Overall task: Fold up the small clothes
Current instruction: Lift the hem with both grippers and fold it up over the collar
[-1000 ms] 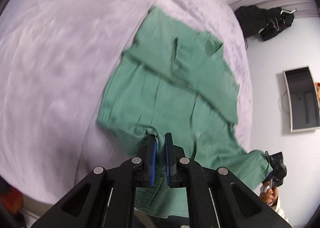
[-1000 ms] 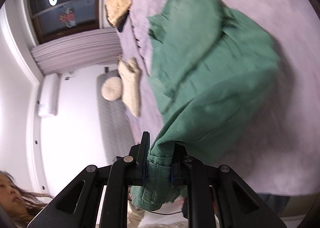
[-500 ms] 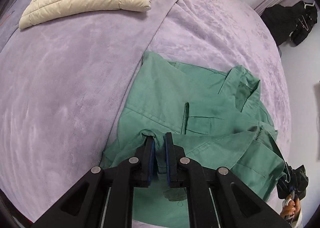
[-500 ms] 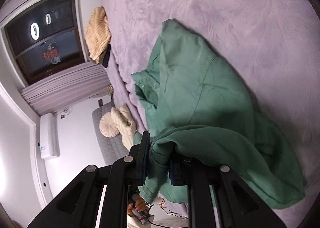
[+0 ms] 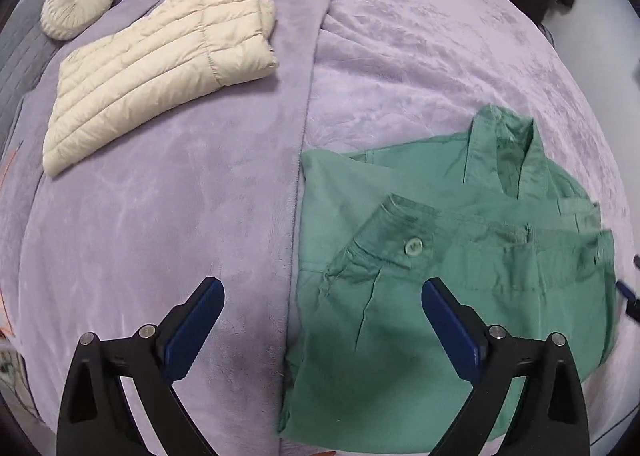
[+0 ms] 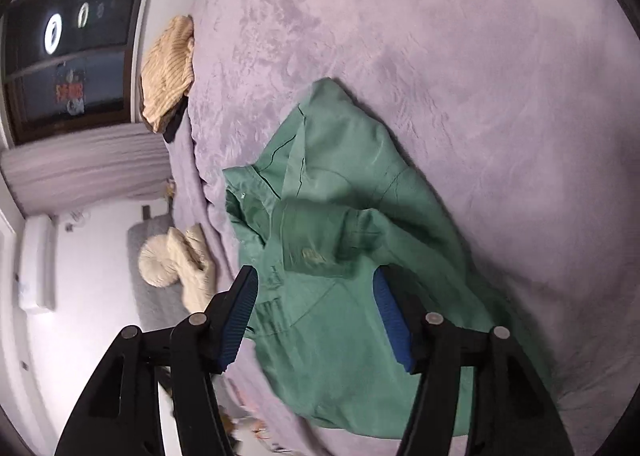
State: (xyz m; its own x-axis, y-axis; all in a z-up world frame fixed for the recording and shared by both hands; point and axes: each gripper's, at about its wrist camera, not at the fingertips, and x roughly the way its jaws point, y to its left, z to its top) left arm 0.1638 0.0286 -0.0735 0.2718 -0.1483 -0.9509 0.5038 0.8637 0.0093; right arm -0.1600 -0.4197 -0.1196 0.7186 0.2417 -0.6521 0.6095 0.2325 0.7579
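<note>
Lilac plush bedding covers the whole work surface, with a folded cream quilted puffer jacket lying well away from the task's piece. That piece, a green cotton button-up shirt, lies folded on the bedding (one buttoned cuff on top). Both the left gripper and the right gripper have just been opening; their jaws stand spread above the cloth, pinching nothing.

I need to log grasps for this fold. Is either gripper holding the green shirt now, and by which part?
Nothing is held. Both sets of jaws have just opened, and the green shirt lies released on the bed.
</note>
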